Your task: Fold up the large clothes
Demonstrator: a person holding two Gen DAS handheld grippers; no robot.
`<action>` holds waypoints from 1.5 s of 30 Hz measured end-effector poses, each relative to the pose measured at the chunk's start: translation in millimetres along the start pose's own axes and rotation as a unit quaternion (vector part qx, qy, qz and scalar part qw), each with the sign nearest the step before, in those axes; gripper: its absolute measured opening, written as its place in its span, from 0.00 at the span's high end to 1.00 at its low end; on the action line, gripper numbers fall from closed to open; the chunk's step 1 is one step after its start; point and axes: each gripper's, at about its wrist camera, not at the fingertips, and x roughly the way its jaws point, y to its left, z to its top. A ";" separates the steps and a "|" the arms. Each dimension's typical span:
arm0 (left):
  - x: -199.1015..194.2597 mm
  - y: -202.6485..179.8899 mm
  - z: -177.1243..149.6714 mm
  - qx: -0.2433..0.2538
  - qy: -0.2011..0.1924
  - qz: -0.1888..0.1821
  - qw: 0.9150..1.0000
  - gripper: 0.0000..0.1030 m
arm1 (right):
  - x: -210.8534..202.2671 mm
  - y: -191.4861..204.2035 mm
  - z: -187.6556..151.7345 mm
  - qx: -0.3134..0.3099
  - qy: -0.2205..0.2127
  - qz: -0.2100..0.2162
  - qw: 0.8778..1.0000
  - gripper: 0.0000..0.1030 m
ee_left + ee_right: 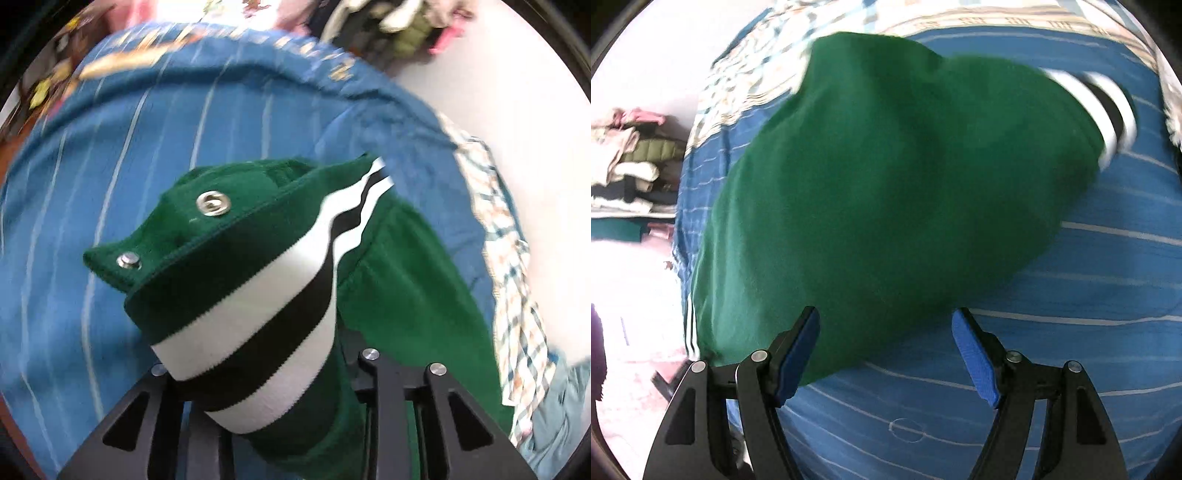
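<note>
A green jacket (894,177) lies in a loose heap on the bed (1071,295), which has a blue striped cover. The jacket is the landmark here. Its ribbed band (251,325), with white and black stripes and two metal snaps (213,203) near the edge, is lifted up in the left wrist view.

The left gripper (266,387) is clenched on this band: the striped cloth runs between its black arms and covers the fingertips, so the pads themselves are hidden. The right gripper (886,354) is released. Its blue pads (975,362) stand wide apart, just at the near edge of the jacket, and nothing is pressed between them.

My judgement is that the task is at an early stage. The jacket is still bunched and puffed, with no flat fold and no clean crease to see. One edge is taken; the other side is not yet held. What is left seems to be nearly everything: to spread the jacket flat on the bed, to bring the sleeves in, and to fold the body over.

Beyond the jacket, off the bed, a pile of other clothes (631,162) is in view.
</note>
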 end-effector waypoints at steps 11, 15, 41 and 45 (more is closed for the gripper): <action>-36.7 118.5 42.8 -0.026 0.010 0.021 0.999 0.70 | -1.8 50.7 6.0 -0.050 0.026 0.054 0.997 0.26; -7.3 136.3 29.8 -0.055 0.028 -0.007 0.998 0.49 | 34.2 82.7 21.0 -0.080 0.049 0.062 0.994 0.29; -137.5 -62.0 116.0 0.276 -0.192 0.006 0.942 0.78 | 104.4 91.5 -7.1 -0.082 0.114 0.016 0.990 0.61; -148.4 -124.6 61.2 0.359 -0.173 -0.068 0.915 0.78 | 87.2 83.9 1.5 -0.045 0.116 0.044 0.991 0.61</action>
